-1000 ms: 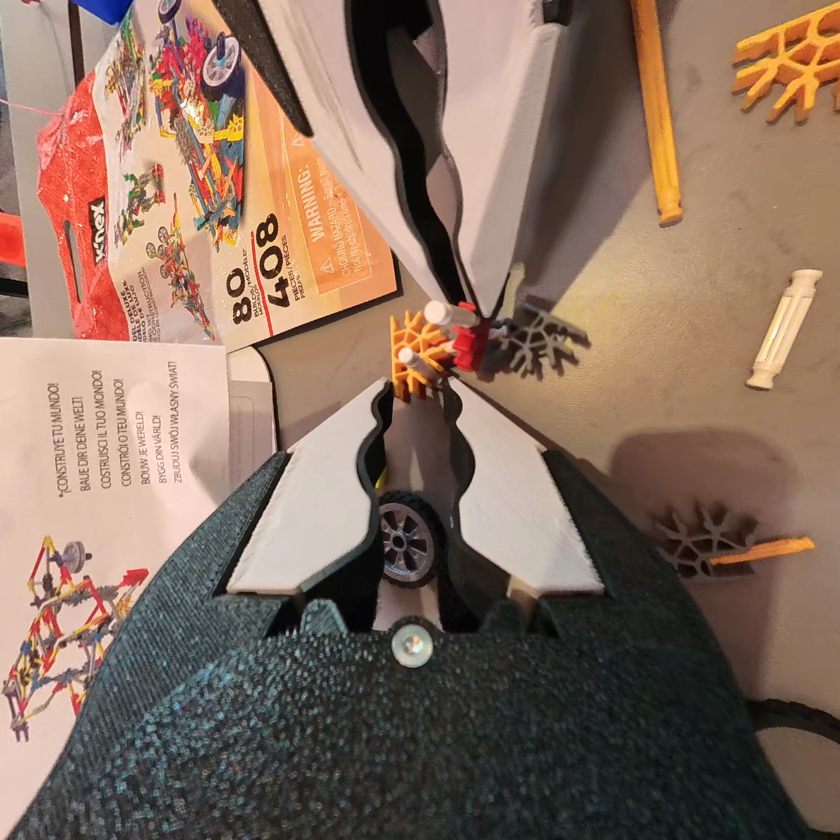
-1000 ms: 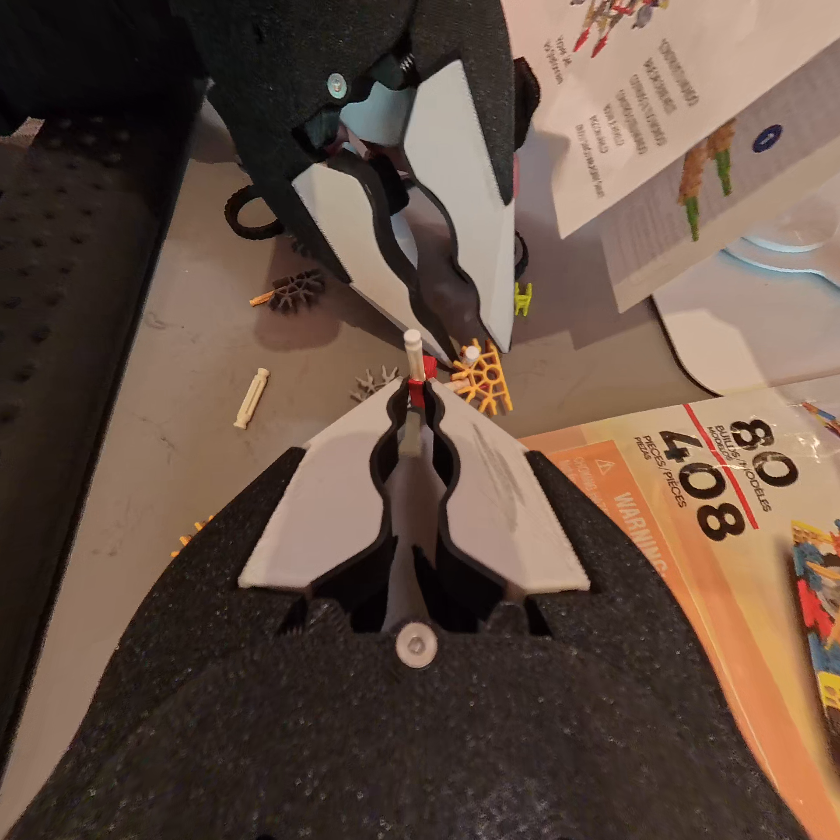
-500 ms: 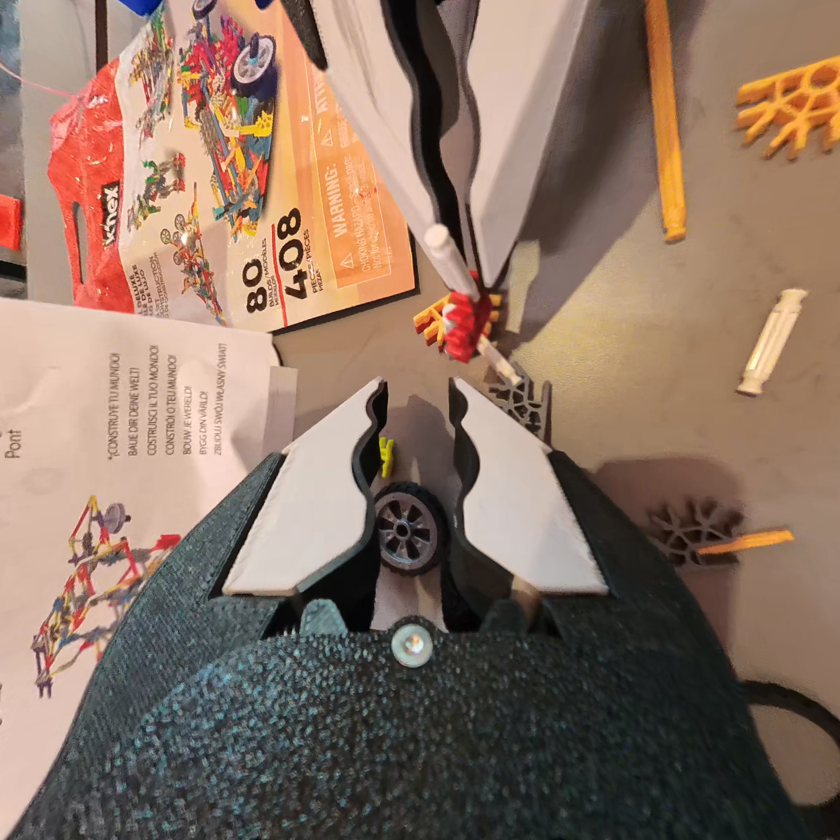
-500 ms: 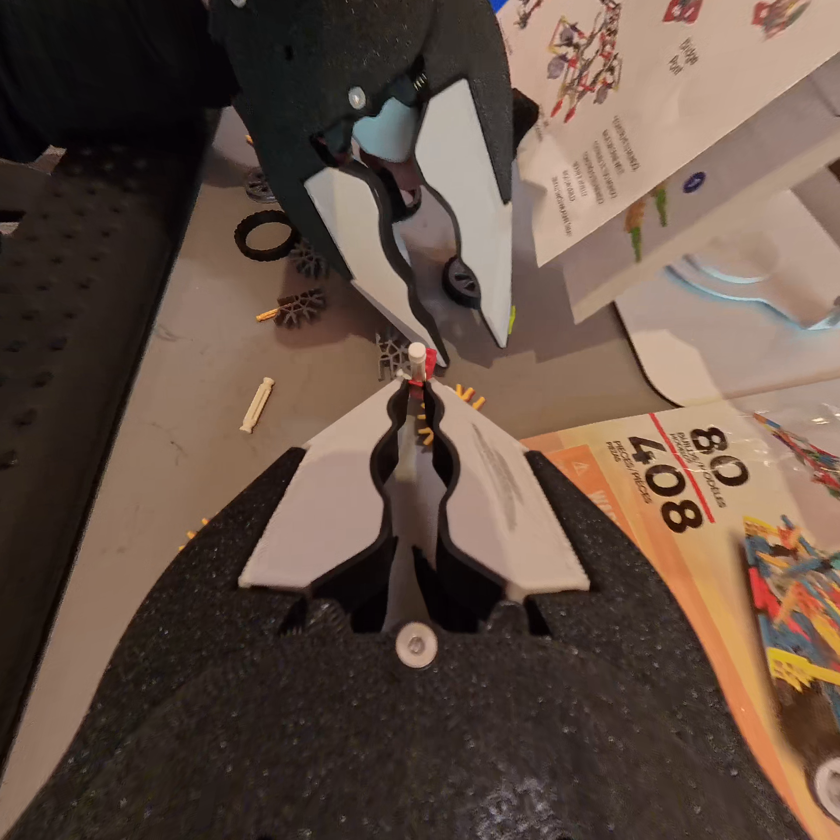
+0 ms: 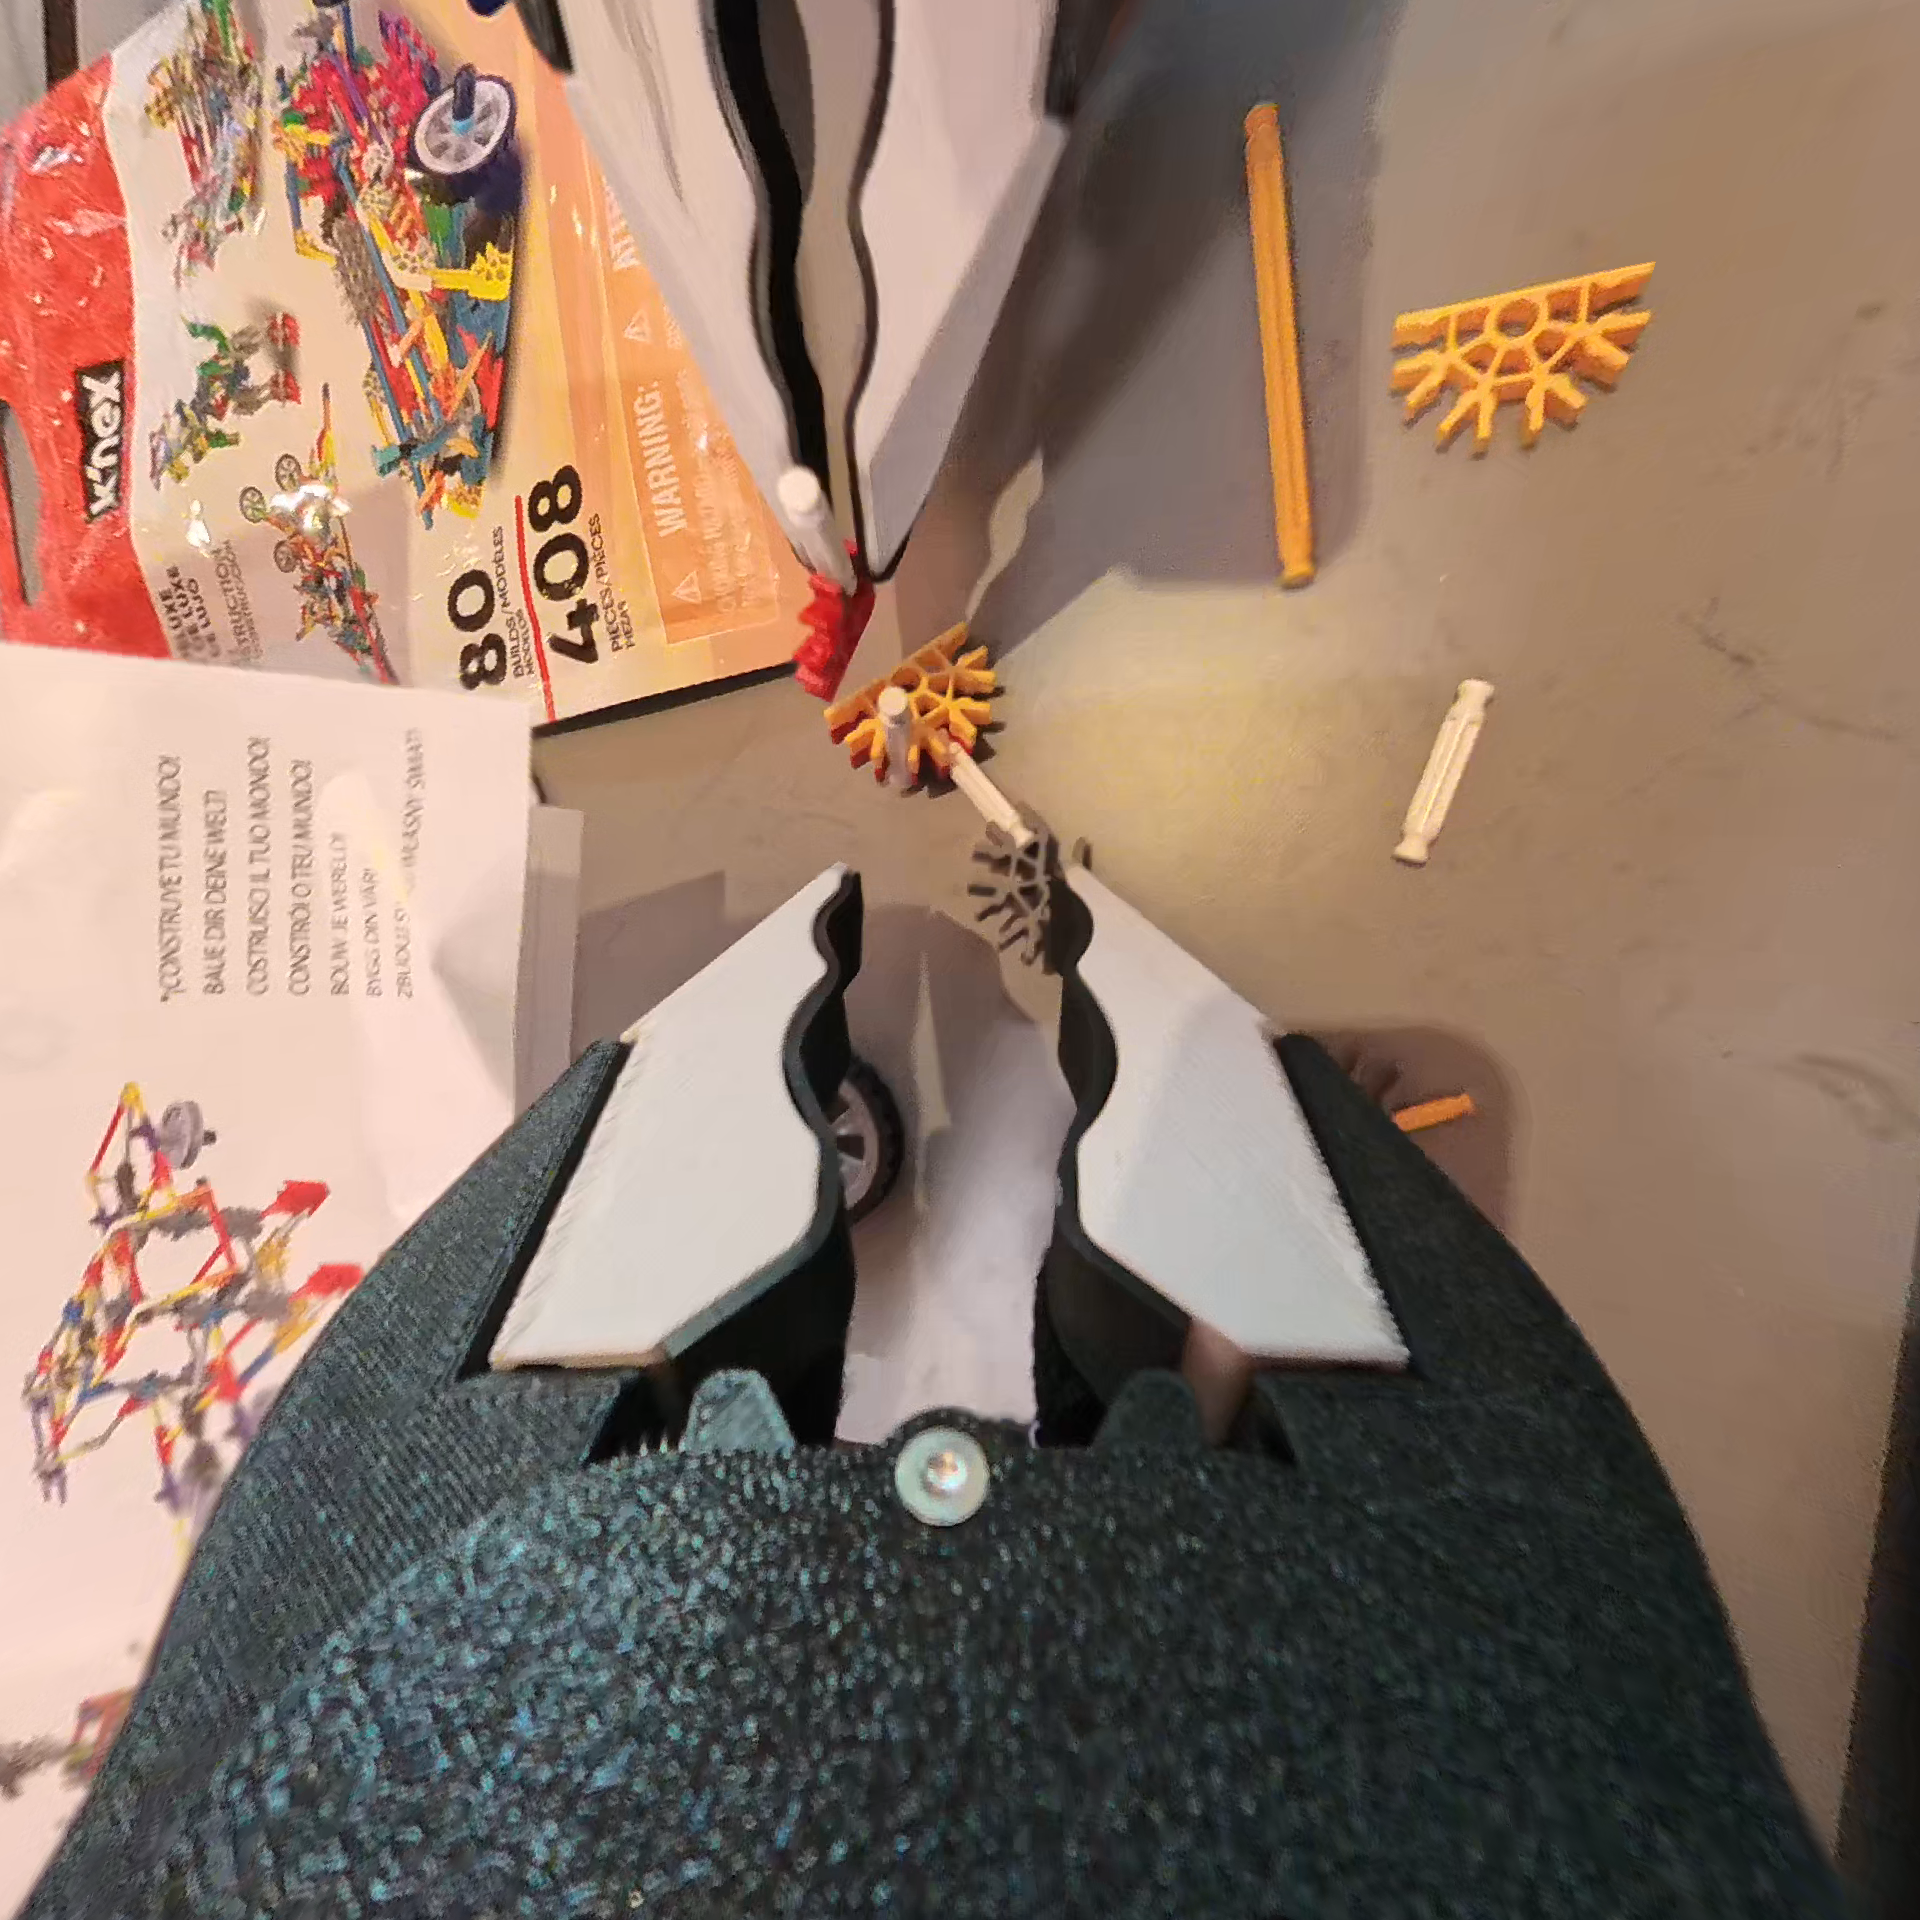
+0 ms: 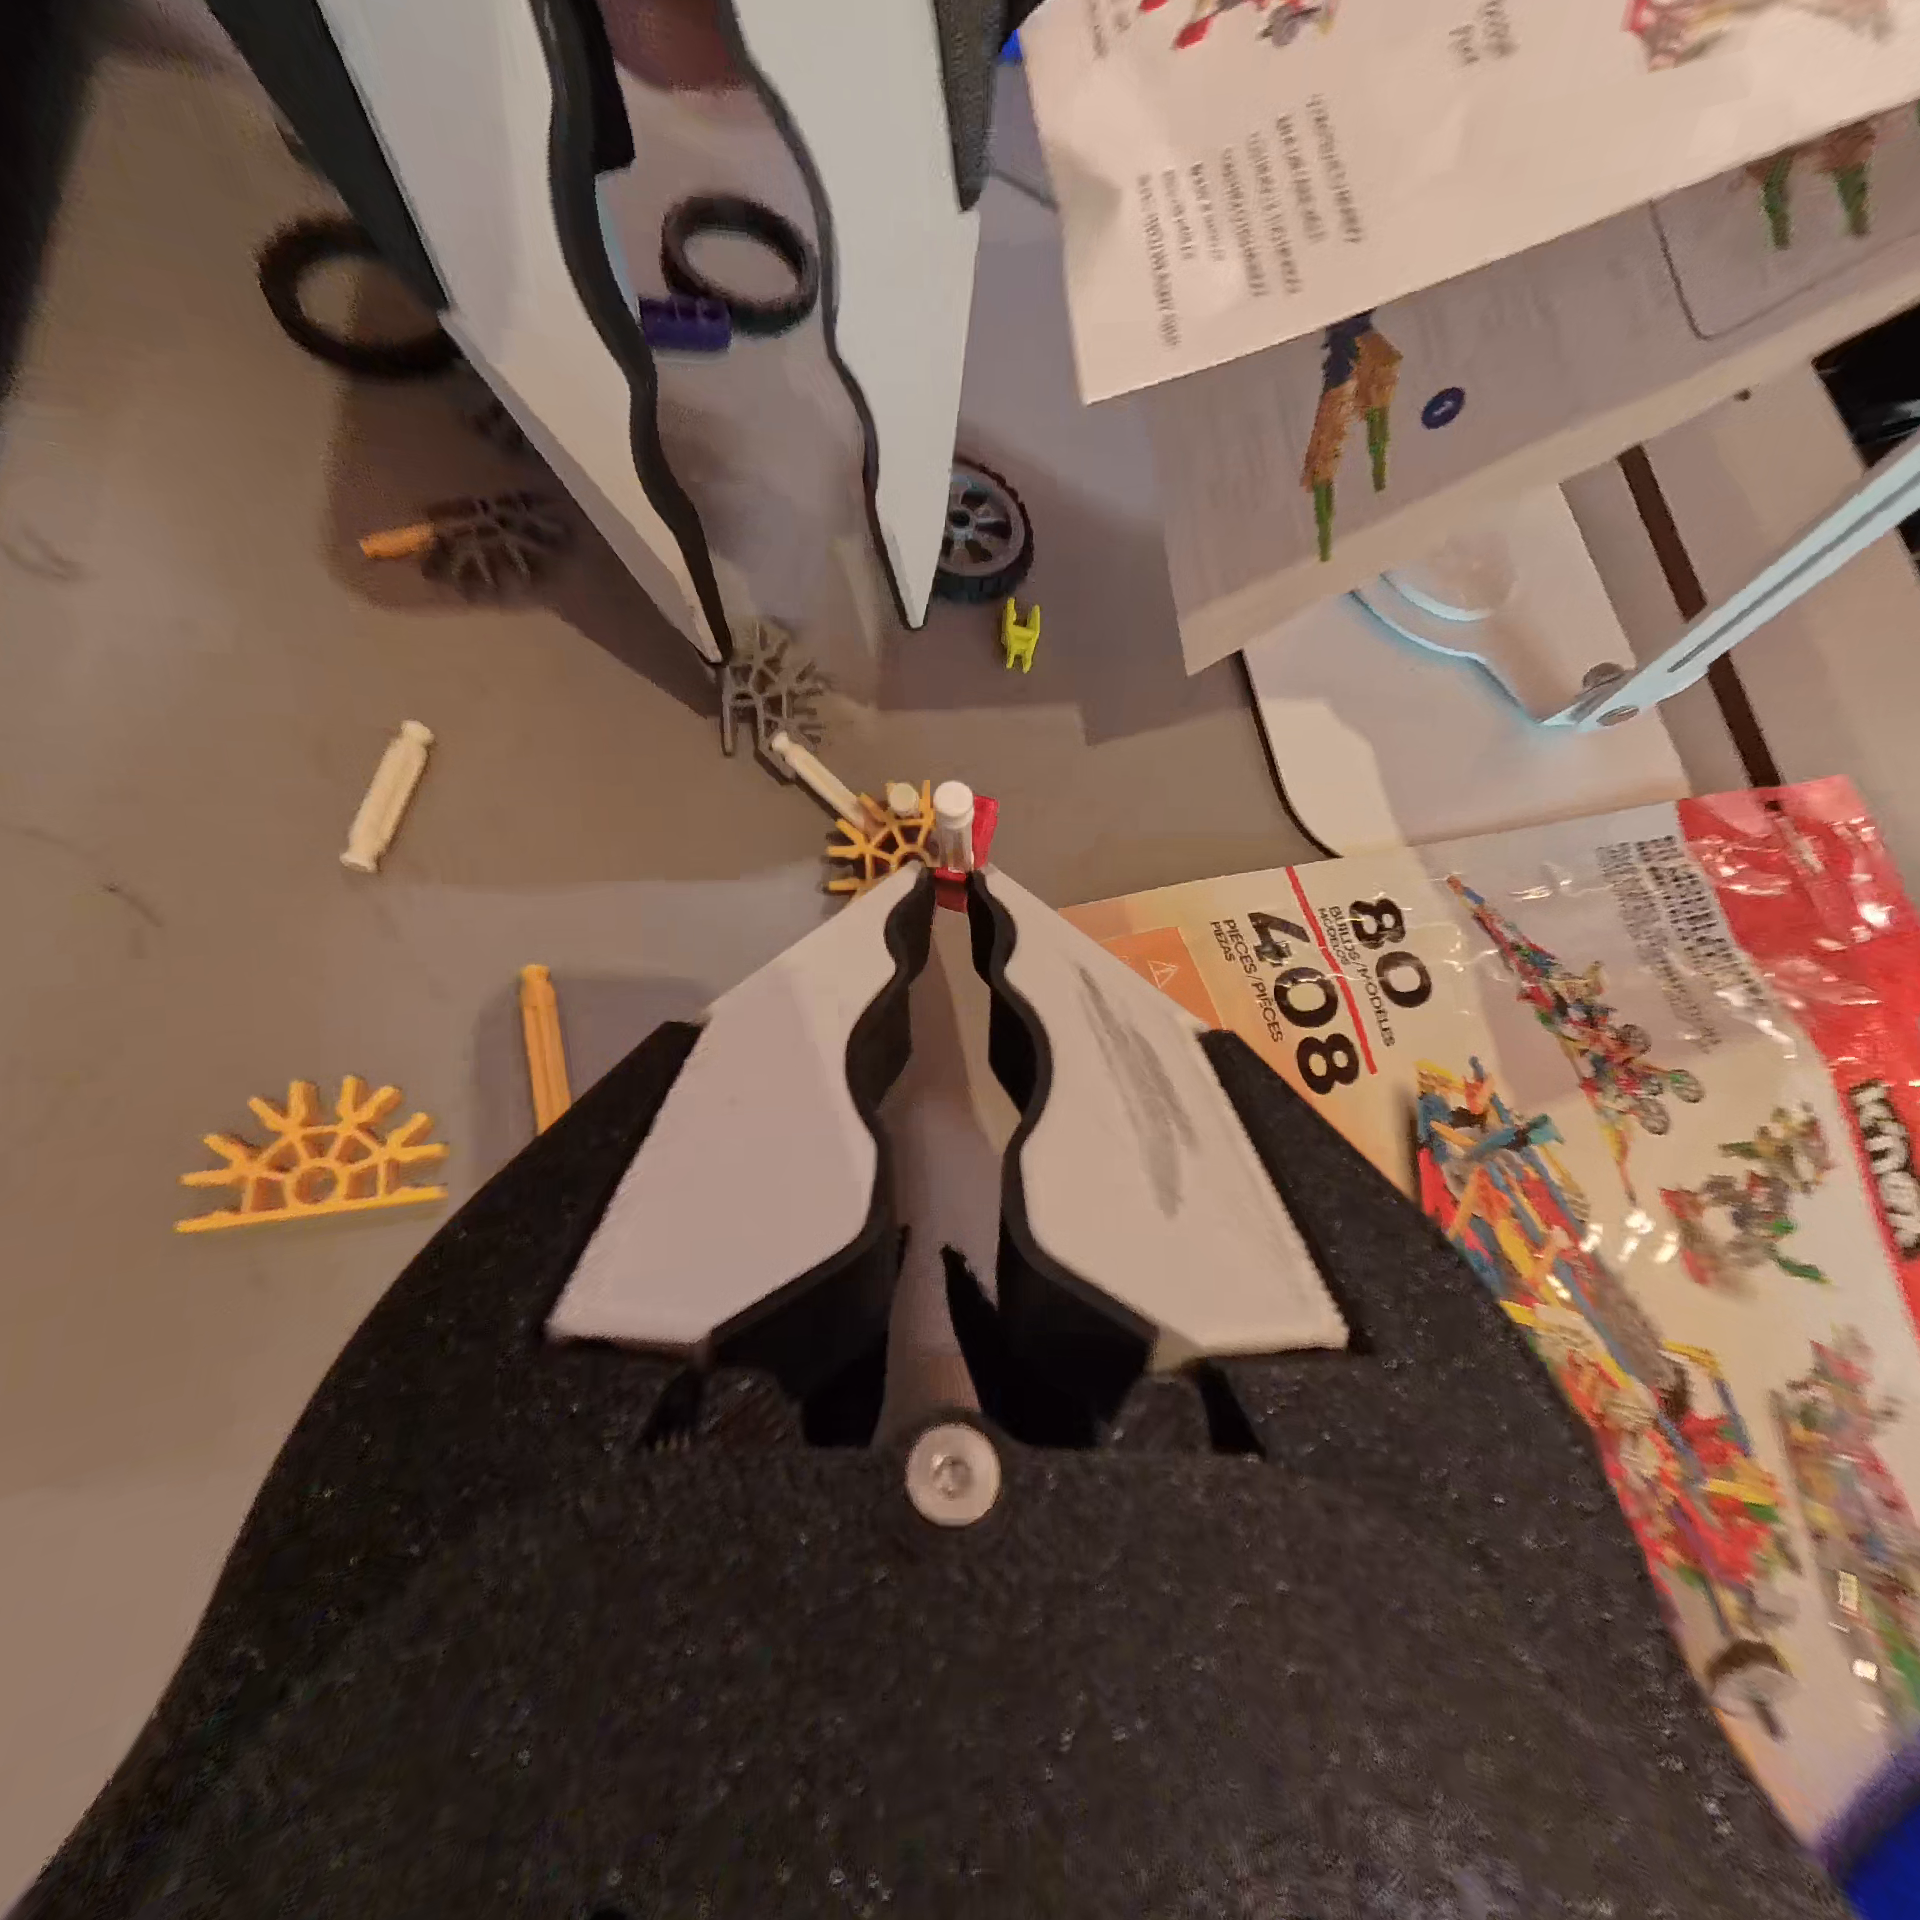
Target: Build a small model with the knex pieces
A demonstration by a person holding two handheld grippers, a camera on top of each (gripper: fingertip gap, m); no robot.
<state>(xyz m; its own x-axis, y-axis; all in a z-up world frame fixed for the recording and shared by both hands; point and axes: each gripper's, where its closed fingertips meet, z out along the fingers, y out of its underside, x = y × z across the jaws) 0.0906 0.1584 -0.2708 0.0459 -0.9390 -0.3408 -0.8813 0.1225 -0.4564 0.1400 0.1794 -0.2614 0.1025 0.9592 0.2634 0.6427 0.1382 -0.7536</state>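
My right gripper [image 6: 948, 883] is shut on a small red connector [image 6: 951, 896] with a white rod [image 6: 954, 821] standing from it. It also shows in the left wrist view [image 5: 862, 566], coming in from the top. A yellow connector [image 5: 920, 696] lies right beside the red one; I cannot tell if they are joined. A white rod [image 5: 987, 795] runs from it to a grey connector [image 5: 1013, 894]. My left gripper [image 5: 956, 894] is open and empty, its right fingertip next to the grey connector. In the right wrist view it [image 6: 816, 634] hangs over that connector [image 6: 769, 691].
On the grey table lie a long yellow rod [image 5: 1278, 343], a yellow half-round connector [image 5: 1517, 348], a short white rod [image 5: 1444, 769] and a small wheel [image 5: 868, 1143]. A printed parts bag [image 5: 312, 364] and an instruction booklet [image 5: 208, 935] lie left. Black tyres [image 6: 738, 265] lie behind. There is about 6 cm between the tips of the two grippers. My left gripper's tips are some 8 cm from the small wheel [image 5: 868, 1143].
My left gripper has opened wider and drawn back from the yellow connector. The right gripper keeps hold of the red connector and has shifted; the yellow connector now lies on the table.
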